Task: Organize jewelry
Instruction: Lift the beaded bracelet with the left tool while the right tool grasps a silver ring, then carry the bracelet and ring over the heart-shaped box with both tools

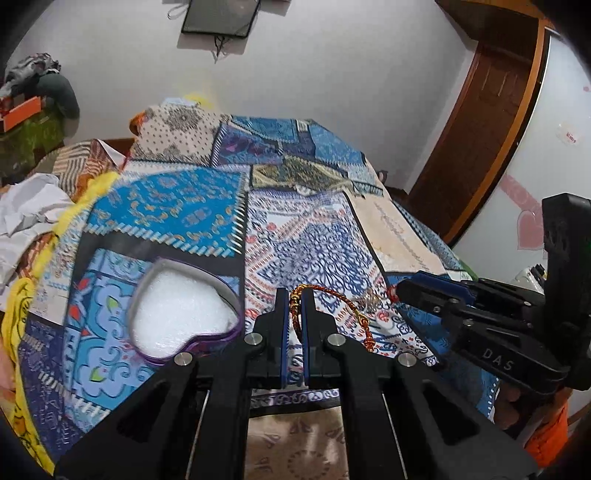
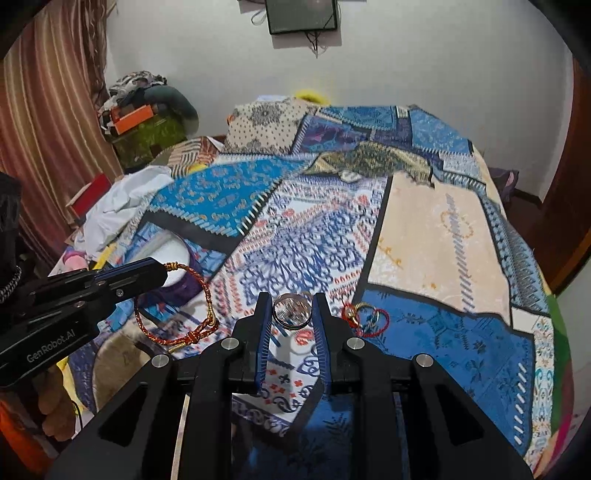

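Note:
My left gripper (image 1: pixel 295 295) is shut on a red-and-gold braided cord bracelet (image 1: pixel 334 306), which hangs above the patterned bedspread; it also shows in the right wrist view (image 2: pixel 173 306). A purple heart-shaped box (image 1: pixel 184 310) with white lining lies open just left of the left gripper. My right gripper (image 2: pixel 291 310) is closed on a silver bangle (image 2: pixel 291 309) held between its blue pads. A small red cord bracelet with gold and teal charms (image 2: pixel 365 317) lies on the bedspread just right of the right gripper. The right gripper shows in the left view (image 1: pixel 402 286), over a small pile of jewelry (image 1: pixel 369 301).
The patchwork bedspread (image 2: pixel 443 236) covers the bed. White crumpled cloth (image 2: pixel 118 199) and clutter lie at the bed's left side. A striped curtain (image 2: pixel 44 122) hangs at left, a wooden door (image 1: pixel 480 122) stands at right, and a dark frame (image 2: pixel 301 14) hangs on the wall.

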Available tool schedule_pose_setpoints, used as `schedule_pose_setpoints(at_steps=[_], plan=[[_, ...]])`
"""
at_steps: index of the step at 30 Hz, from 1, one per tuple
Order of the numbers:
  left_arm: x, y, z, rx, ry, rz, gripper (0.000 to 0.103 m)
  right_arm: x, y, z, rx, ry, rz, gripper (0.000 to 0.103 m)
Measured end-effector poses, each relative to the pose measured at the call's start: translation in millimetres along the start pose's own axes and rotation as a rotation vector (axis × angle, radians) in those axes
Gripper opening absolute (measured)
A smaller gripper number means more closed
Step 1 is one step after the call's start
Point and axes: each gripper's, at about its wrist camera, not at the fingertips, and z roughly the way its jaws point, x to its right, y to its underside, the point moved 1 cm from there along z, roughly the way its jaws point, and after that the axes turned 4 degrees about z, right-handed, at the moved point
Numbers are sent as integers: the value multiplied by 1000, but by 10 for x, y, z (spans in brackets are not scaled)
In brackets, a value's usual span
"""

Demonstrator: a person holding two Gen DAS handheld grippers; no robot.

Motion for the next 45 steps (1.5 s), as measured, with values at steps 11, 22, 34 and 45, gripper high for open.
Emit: schedule_pose_setpoints(at_steps=[11, 22, 34, 45], plan=[[-336, -85, -408, 95, -85, -26, 4, -443, -219, -127, 83, -45, -51, 20], [-809, -72, -490, 117, -173, -79, 4, -865, -296, 80, 80, -117, -109, 20], [-1020, 83, -87, 34, -179, -99, 4, -997, -211, 519, -25, -147, -112, 20], [-1102, 101, 178, 1, -172, -86, 4, -1065, -189, 819, -92, -150, -114, 20]])
